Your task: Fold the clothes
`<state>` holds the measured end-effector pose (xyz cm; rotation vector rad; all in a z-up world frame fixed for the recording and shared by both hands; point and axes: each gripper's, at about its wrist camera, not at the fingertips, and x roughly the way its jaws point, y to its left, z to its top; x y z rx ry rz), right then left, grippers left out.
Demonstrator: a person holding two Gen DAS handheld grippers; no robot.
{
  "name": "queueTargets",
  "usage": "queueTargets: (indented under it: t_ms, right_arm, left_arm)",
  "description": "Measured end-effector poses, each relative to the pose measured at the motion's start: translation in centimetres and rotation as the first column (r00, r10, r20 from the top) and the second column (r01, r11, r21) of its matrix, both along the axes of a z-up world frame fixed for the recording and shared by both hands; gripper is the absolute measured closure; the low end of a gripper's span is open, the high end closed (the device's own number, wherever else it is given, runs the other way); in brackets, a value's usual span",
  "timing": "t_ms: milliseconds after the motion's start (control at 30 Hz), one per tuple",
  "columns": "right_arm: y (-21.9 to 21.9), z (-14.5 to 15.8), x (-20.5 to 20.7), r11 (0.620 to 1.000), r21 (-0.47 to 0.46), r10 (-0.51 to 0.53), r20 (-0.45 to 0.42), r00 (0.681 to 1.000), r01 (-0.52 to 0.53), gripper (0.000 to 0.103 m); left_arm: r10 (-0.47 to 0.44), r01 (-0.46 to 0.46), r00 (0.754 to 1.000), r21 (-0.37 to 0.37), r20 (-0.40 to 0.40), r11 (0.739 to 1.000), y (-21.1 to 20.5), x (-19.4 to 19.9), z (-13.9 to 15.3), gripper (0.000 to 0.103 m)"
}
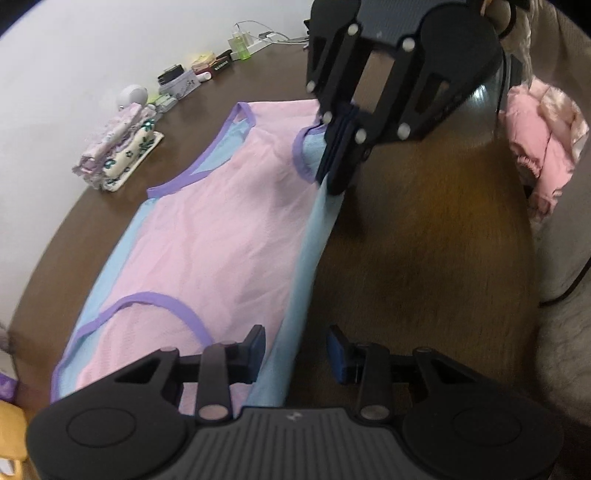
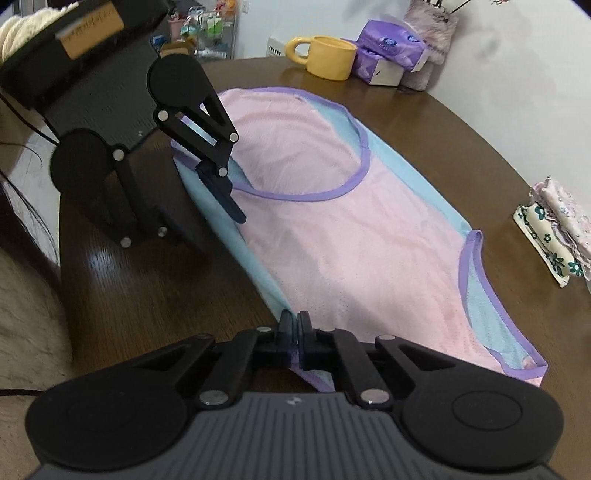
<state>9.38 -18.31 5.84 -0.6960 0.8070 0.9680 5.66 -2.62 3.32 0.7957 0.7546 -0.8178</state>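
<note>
Colours, from my jaws: vest pink mesh, pale blue side panels, purple trim. Table dark brown wood grain. Folded cloths cream with teal flowers, lilac print. Mug yellow. Tissue pack purple. My grippers black, pads blue.

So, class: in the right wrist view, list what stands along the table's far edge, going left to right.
Yellow mug → purple tissue packs → fuzzy pinkish holder.

Right claw clamped; left claw parted
</note>
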Motion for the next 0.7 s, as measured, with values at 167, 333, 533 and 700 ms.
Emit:
queueTargets:
  t_ms: [167, 333, 533, 700]
  right_arm:
    - [-0.4, 0.0, -0.2, 1.0, 0.01, 0.009, 0.005, 1.0, -0.009, 0.101]
    - [-0.2, -0.2, 0.1, 1.0, 0.025, 0.01, 0.006, 1.0, -0.01, 0.101]
    - [-0.2, -0.1, 0.5, 1.0, 0.022, -0.004, 0.019, 1.0, 0.004, 0.101]
    - [-0.1, 0.6, 1.3, 0.999, 0.026, -0.021, 0.055, 0.998, 0.019, 0.101]
  left_arm:
    - [0.056, -0.057, 0.998, 0.043, 0.017, 0.997, 2.1, -0.4, 0.3, 0.093]
    - [0.125, -0.126, 0.992, 0.066, 0.025, 0.99, 4.1, -0.9, 0.6, 0.1]
    - [0.155, -0.156, 0.988, 0.049, 0.023, 0.987, 5.1, -0.8, 1.2, 0.103]
    - [0.167, -0.169, 0.984, 0.037, 0.06, 0.985, 5.3, 0.4, 2.1, 0.103]
